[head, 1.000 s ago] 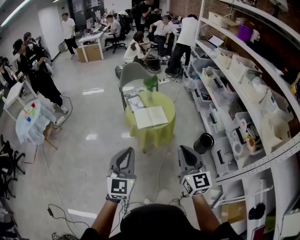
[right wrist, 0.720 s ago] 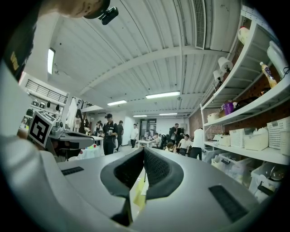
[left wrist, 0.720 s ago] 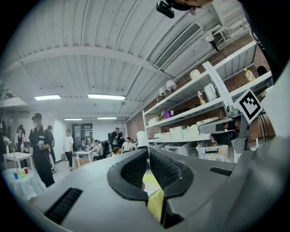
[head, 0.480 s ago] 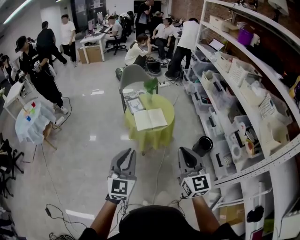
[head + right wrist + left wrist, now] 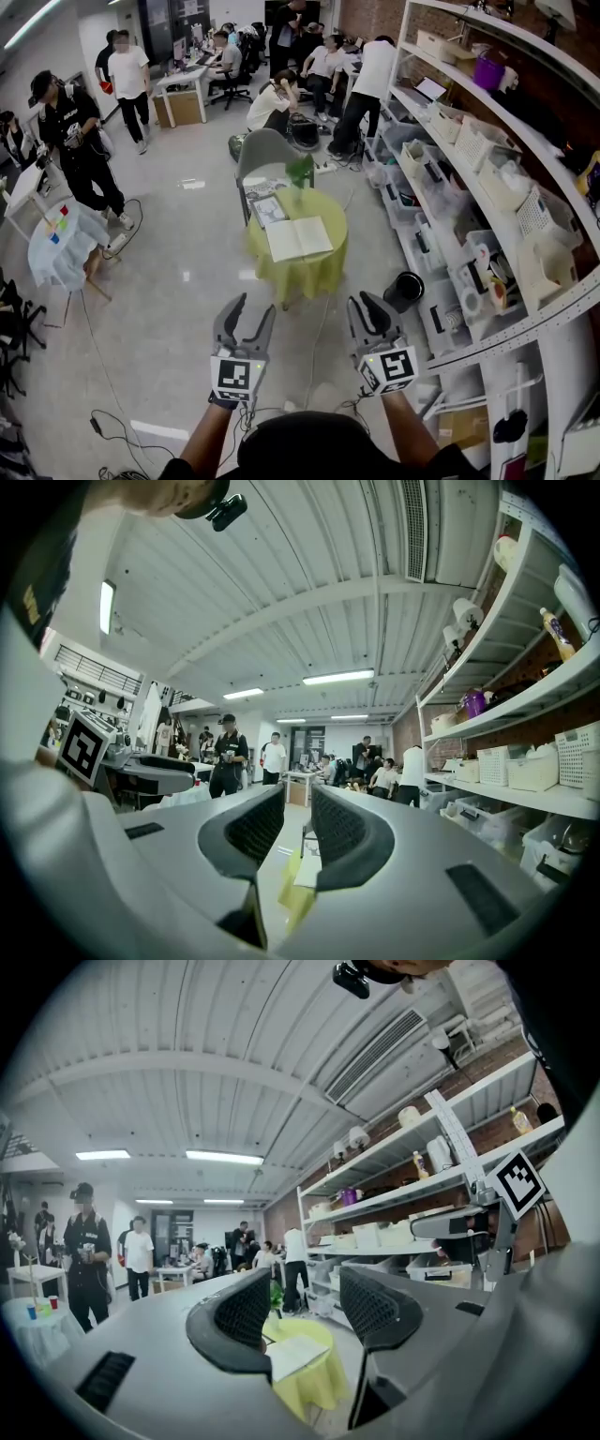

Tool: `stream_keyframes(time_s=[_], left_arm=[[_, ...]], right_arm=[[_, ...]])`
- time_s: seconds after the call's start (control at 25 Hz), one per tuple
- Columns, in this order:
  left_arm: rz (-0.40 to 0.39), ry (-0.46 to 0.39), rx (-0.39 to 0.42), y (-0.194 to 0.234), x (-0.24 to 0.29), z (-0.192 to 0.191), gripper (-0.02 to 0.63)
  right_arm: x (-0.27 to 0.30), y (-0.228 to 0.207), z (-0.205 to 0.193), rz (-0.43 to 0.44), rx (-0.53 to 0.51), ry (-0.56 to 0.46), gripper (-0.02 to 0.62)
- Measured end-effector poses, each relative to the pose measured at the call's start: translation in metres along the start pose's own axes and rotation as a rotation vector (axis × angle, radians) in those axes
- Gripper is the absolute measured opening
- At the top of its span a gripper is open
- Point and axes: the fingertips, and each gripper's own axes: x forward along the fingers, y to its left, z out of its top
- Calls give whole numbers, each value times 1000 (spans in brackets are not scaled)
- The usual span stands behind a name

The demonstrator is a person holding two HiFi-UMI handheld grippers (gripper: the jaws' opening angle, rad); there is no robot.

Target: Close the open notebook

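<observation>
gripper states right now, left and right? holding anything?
Left gripper: open, jaws have just been opening, nothing between them.
Right gripper: open a little, jaws have just been opening, nothing between them.

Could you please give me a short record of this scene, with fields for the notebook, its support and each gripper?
notebook: open, lying flat, pages up
table: round, yellow-green cloth; plant at its far side
left gripper: empty, jaws apart, have just been opening; well short of the table
right gripper: empty, jaws slightly apart, have just been opening; also short of the table
task state: notebook not yet touched
</observation>
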Motion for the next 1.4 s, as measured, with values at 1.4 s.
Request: stream_keyframes(time_s=[1.4], left_arm=[[-119, -20, -45, 6, 36, -15, 328]], right_arm=[[32, -5, -15, -25, 20, 87, 311]])
